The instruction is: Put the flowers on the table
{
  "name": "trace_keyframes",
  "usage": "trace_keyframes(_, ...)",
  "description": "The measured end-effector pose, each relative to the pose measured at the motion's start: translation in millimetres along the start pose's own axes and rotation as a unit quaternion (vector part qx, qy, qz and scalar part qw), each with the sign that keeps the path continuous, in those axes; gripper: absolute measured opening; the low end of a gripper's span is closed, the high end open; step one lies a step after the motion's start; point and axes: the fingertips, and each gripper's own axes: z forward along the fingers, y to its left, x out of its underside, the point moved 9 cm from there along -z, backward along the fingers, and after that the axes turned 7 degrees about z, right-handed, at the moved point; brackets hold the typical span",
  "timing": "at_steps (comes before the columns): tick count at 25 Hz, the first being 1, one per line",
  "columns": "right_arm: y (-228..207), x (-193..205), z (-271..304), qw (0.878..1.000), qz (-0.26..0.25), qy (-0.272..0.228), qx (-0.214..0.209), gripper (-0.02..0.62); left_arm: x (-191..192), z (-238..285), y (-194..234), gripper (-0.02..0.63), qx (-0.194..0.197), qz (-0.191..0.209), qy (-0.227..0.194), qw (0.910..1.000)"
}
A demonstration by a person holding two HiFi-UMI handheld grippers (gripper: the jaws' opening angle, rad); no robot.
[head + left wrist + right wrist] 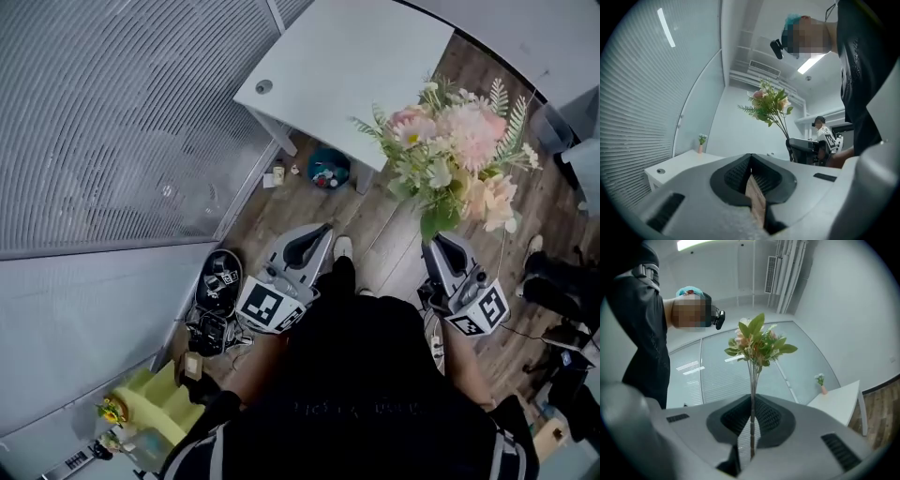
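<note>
White desk [366,66] ahead, past wood floor [380,239]. Right gripper [751,425] clamped on upright flower bouquet [459,155] stems; left gripper [751,180] apparently closed, empty.

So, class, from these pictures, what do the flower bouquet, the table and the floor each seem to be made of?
Flower bouquet: probably artificial, fabric petals with plastic leaves; the thin stiff stems look wire-like in the right gripper view.
Table: smooth matte white top, likely laminate.
Floor: brown planks with grain, wood or wood-look.
</note>
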Motion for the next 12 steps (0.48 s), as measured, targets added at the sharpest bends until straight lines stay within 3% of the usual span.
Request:
trace_keyframes(5, -4, 2, 40, 1.0, 0.008, -0.006, -0.014, 0.041, -6, 7, 44, 0.018, 0.007, 0.0, -0.015, 0.9999)
trace_keyframes(12, 0, -3, 59, 1.0, -0.002, -0.002, -0.004, 0.041, -8, 11, 70, 0.018, 0.014, -0.02, -0.027, 0.9994)
